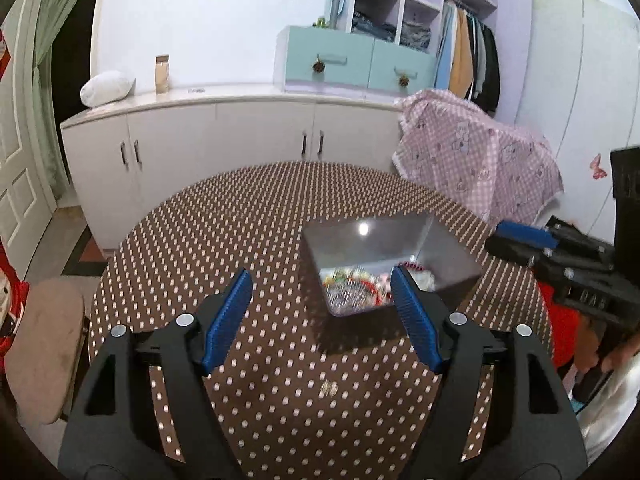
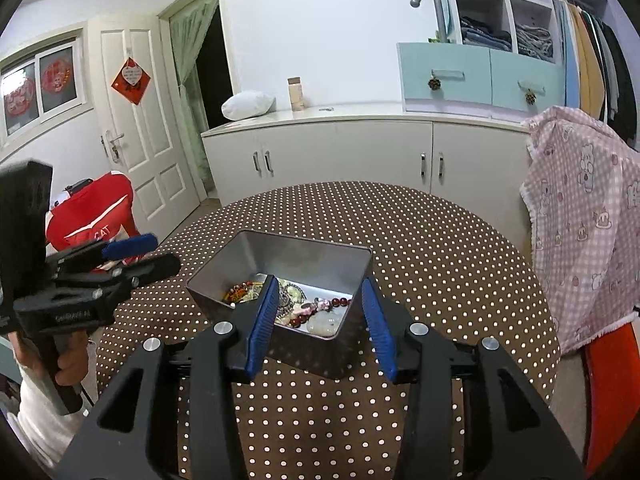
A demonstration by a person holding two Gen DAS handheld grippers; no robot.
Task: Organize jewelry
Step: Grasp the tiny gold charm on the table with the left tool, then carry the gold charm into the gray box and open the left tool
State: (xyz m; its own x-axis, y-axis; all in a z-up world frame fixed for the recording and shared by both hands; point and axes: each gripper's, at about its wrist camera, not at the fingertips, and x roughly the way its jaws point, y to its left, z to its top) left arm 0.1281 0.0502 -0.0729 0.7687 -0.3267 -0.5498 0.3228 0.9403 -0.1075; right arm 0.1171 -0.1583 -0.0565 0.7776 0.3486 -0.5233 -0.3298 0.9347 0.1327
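A grey metal tin [image 2: 280,256] stands on the round table with the brown dotted cloth [image 2: 440,248]. It holds mixed jewelry [image 2: 304,308]: red beads, a pale pendant and chains. My right gripper [image 2: 319,281] is open and straddles the tin's near right part, its left finger over the inside and its right finger just outside the wall. My left gripper [image 1: 320,276] is open just short of the blurred tin [image 1: 384,248], with nothing between its pads. A small shiny piece [image 1: 327,389] lies on the cloth below it. Each gripper also shows in the other's view: right gripper [image 1: 520,236], left gripper [image 2: 132,246].
A chair draped in pink checked cloth [image 2: 584,216] stands at the table's right. A long white cabinet [image 2: 340,148] runs behind the table. A padded stool [image 1: 44,352] sits at the left. A red garment [image 2: 92,216] hangs beyond the left gripper.
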